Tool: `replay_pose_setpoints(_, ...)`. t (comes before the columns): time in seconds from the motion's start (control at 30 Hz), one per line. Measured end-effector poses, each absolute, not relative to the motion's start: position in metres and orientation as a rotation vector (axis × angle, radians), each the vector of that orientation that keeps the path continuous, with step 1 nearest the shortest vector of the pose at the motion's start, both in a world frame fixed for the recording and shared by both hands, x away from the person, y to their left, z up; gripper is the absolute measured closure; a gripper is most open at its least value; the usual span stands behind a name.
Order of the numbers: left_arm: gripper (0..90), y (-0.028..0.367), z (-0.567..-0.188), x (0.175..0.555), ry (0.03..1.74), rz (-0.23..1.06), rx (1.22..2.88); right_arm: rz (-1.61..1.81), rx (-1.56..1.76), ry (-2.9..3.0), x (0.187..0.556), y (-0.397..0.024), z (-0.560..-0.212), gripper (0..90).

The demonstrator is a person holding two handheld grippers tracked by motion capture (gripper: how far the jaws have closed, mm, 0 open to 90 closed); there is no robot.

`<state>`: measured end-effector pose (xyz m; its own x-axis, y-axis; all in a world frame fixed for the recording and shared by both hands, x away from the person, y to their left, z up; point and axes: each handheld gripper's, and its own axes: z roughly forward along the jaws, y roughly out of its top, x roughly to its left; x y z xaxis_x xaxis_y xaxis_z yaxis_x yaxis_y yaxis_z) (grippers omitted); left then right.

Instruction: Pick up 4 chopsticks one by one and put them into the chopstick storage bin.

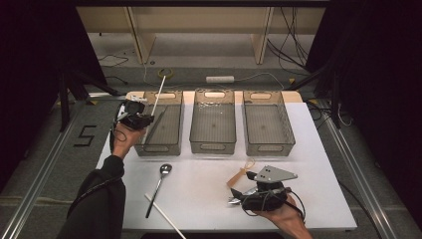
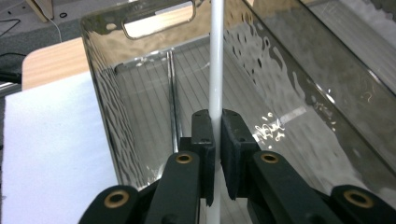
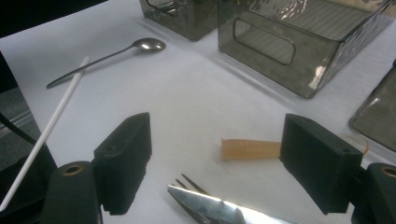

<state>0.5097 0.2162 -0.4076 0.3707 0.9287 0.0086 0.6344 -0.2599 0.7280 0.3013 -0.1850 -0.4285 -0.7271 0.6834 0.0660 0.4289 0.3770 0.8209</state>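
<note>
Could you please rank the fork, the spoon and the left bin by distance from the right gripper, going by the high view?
From the right gripper:
1. Fork, right at the jaws, on its left.
2. Spoon, mid-table, farther left.
3. Left bin, back left, at the table's far side.

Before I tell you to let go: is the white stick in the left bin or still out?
Partly in. The left gripper is shut on the white stick, holding it over the left bin, lower end hidden.

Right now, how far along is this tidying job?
Early on. The left bin already holds a thin metal rod, or so it looks. The left tongs grip a white stick over that bin. Left on the table: spoon, second stick, fork and a tan piece by the open right tongs.
</note>
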Motion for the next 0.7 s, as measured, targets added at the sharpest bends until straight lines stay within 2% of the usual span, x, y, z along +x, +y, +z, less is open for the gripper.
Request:
replay_pose_setpoints(0.3,83.4,0.214,-0.426,0.513,1.361,0.574,2.031,1.267,0.975,2.370,0.301,-0.184,-0.429,26.1)
replay_pose_setpoints(0.7,82.1,0.211,-0.432,0.516,1.391,0.570,2.039,1.264,0.967,2.383,0.300,-0.182,-0.430,26.3)
